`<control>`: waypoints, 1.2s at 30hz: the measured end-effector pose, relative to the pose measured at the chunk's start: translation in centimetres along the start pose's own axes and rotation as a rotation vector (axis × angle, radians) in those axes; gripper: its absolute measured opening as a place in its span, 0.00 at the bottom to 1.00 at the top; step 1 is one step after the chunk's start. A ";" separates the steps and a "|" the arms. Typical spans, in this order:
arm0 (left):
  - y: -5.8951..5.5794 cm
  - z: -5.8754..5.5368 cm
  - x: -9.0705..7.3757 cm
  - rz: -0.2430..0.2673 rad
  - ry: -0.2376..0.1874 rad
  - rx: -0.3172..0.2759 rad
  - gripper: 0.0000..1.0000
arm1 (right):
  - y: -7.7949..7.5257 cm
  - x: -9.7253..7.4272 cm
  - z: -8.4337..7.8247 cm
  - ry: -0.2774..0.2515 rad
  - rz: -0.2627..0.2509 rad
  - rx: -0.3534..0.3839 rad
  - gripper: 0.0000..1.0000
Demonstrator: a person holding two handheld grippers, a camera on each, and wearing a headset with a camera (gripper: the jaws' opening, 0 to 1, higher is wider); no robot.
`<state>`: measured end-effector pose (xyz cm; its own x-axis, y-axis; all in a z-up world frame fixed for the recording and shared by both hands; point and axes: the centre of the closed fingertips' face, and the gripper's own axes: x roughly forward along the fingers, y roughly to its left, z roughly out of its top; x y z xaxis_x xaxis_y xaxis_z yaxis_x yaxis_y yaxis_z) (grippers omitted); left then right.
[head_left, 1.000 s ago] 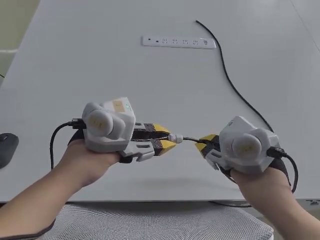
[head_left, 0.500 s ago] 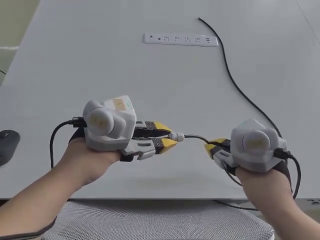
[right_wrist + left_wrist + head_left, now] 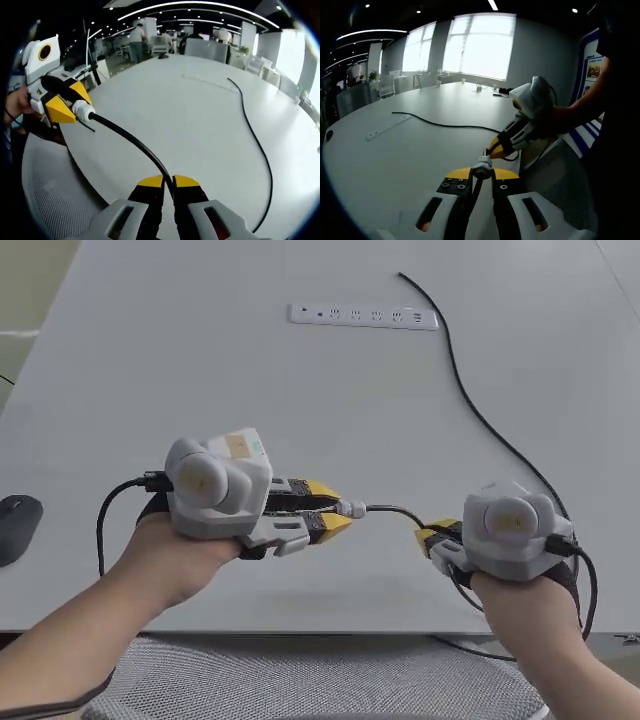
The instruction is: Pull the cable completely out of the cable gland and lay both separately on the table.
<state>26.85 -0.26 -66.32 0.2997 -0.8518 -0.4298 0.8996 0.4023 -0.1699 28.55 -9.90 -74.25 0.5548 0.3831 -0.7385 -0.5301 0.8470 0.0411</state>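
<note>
over the white table (image 3: 300, 390), left tongs (image 3: 335, 511) clamp the cable gland (image 3: 351, 509), right tongs (image 3: 428, 537) pinch the cable (image 3: 396, 510).

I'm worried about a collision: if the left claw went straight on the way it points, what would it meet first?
Most likely the right claw, which sits almost dead ahead of the left claw, shut on the cable leaving the cable gland. Depth is hard to judge.
</note>
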 end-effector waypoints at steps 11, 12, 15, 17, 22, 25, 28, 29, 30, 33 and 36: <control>0.4 0.3 -0.6 0.008 -0.009 0.004 0.15 | 0.7 -0.8 0.7 -0.029 0.010 -0.111 0.02; 0.4 0.3 -0.6 0.007 -0.008 0.005 0.15 | 0.8 -0.9 0.8 -0.030 0.010 -0.122 0.03; 0.7 0.2 -0.7 0.006 -0.005 0.012 0.15 | 1.2 -1.5 1.2 -0.037 0.012 -0.142 0.07; 0.7 0.2 -0.7 0.003 -0.001 0.017 0.15 | 1.8 -2.0 2.0 -0.059 0.027 -0.170 0.11; 0.5 0.3 -0.6 -0.006 -0.002 0.020 0.15 | 3.8 -3.4 4.3 -0.099 0.065 -0.299 0.16; 0.4 0.3 -0.5 -0.012 -0.002 0.020 0.15 | 5.1 -3.6 5.7 -0.116 0.069 -0.372 0.15; 0.3 0.3 -0.5 -0.015 -0.003 0.022 0.15 | 6.3 -3.3 6.5 -0.120 0.086 -0.421 0.15; 0.4 0.3 -0.5 -0.016 -0.003 0.023 0.15 | 6.7 -3.1 6.8 -0.120 0.091 -0.446 0.15; 0.4 0.3 -0.5 -0.017 -0.002 0.023 0.15 | 6.9 -3.0 6.9 -0.116 0.092 -0.462 0.14; 0.4 0.4 -0.5 -0.017 -0.004 0.023 0.15 | 7.4 -2.5 7.0 -0.106 0.097 -0.514 0.12; 0.4 0.4 -0.5 -0.016 -0.003 0.024 0.15 | 7.8 -2.1 7.1 -0.097 0.109 -0.543 0.10</control>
<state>27.17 0.20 -65.86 0.2861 -0.8588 -0.4249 0.9117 0.3805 -0.1552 27.78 -1.48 -67.65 0.5213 0.5119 -0.6828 -0.8274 0.4991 -0.2576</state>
